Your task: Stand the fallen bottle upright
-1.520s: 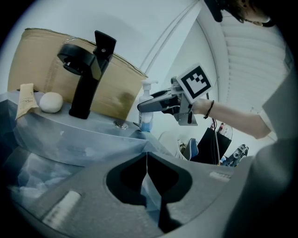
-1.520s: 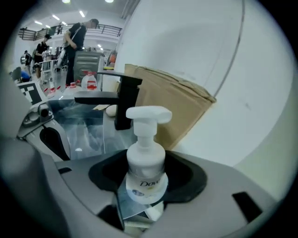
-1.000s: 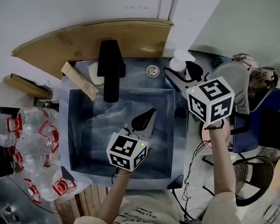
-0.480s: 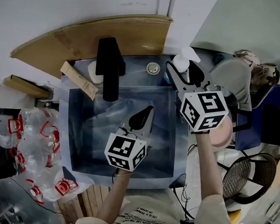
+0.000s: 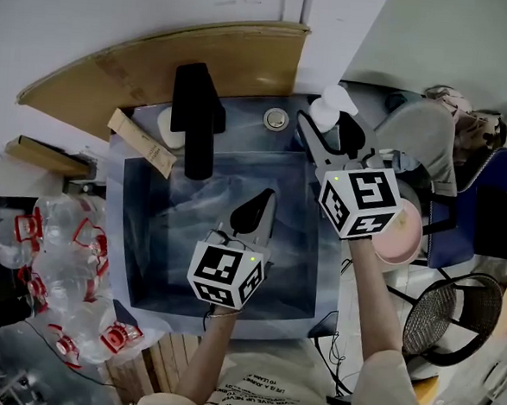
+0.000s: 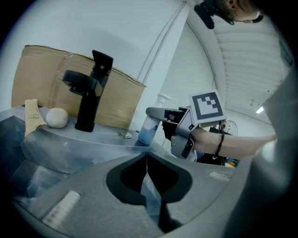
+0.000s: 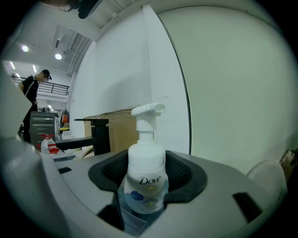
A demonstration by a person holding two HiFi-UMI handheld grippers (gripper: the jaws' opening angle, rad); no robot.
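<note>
A white pump bottle (image 5: 329,110) with a blue-tinted base stands upright at the sink's back right corner. My right gripper (image 5: 329,130) is shut on it, one jaw on each side of its body. In the right gripper view the bottle (image 7: 145,174) fills the gap between the black pads, pump head up. The left gripper view has the same bottle (image 6: 150,126) on the sink ledge, with the right gripper (image 6: 156,112) around it. My left gripper (image 5: 262,208) hangs over the sink basin, jaws shut and empty (image 6: 147,158).
The steel sink (image 5: 113,231) has a black faucet (image 5: 194,120) at the back, with a white lump (image 5: 168,131) and a tan carton (image 5: 145,146) beside it. Cardboard (image 5: 159,61) leans behind. Clear bottles (image 5: 59,253) pile up at left. A pink bowl (image 5: 402,238) sits at right.
The right gripper swung left toward the sink's back corner with the bottle, which now stands straighter. The left gripper barely shifted.
</note>
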